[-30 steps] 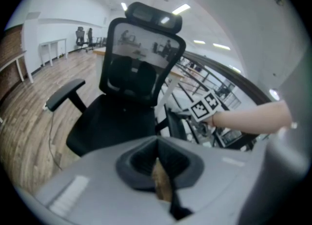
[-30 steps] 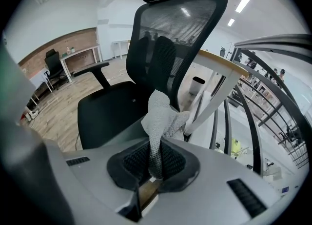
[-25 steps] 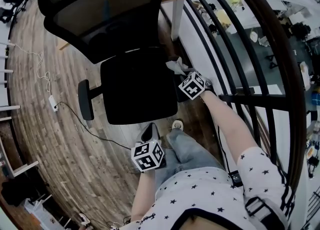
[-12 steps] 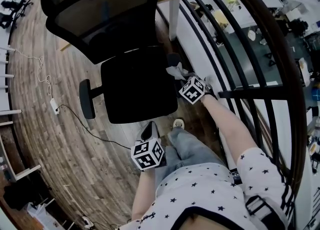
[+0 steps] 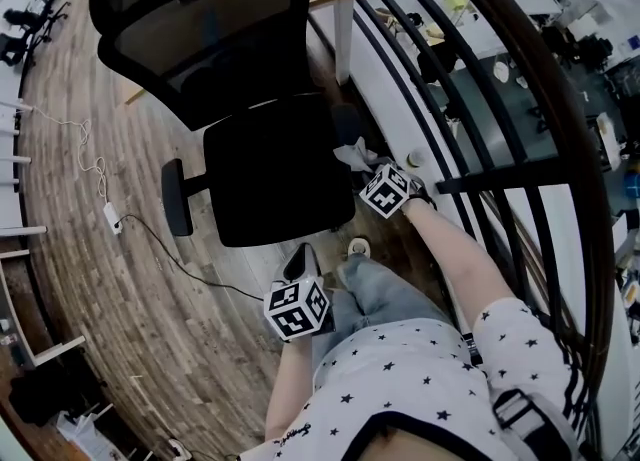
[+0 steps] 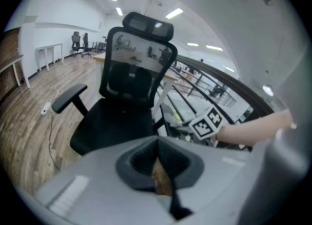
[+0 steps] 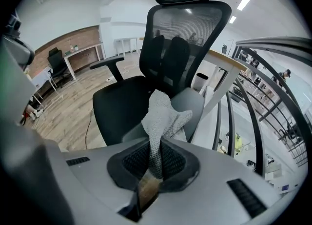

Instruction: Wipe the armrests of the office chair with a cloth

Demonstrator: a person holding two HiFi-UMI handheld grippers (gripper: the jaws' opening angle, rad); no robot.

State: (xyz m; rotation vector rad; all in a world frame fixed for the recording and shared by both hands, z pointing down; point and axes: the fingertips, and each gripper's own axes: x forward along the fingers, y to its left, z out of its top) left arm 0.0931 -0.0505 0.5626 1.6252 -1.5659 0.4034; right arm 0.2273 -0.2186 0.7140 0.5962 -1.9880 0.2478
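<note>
At the right armrest (image 7: 192,103), 3 o'clock side of the chair (image 5: 270,164): right tongs (image 7: 153,163) clenched on the cloth (image 7: 163,116), draped over the pad. Left tongs (image 6: 158,165) clenched, empty, idle. Best press flat, stroke lengthwise toward 12 o'clock.

Grey knit cloth (image 7: 161,116) bunched upright, seemingly on chair armrest (image 7: 194,103)

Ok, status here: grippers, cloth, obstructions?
Right gripper shut on cloth, at armrest beside railing. Left gripper shut, empty, clear of chair. Nothing in the way.
</note>
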